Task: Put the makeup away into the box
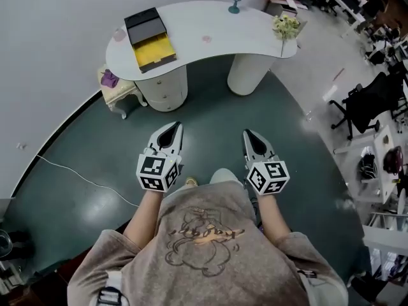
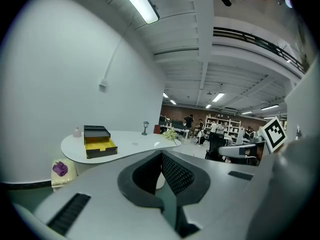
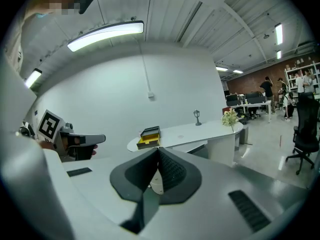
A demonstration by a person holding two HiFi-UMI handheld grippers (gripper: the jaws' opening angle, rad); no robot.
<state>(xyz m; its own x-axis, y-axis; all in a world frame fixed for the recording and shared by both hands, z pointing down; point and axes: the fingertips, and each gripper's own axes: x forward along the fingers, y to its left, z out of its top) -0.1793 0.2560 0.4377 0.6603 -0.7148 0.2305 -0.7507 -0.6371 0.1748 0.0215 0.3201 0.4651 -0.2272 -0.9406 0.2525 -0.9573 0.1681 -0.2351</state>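
On white table [image 1: 210, 21], yellow-lined box [image 1: 150, 40], left gripper [image 1: 173, 128], right gripper [image 1: 249, 135] both closed empty, shirt print [image 1: 204, 234] unreadable.

Curved white desk [image 1: 197, 27] — dark green floor [image 1: 210, 110].

White curved table [image 1: 191, 24]: open black-yellow box [image 1: 150, 40], small lantern [image 1: 237, 0], flowers [image 1: 285, 25]

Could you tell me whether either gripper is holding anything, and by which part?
Nothing is held. The left gripper and the right gripper both have jaws closed together on nothing, well short of the table.
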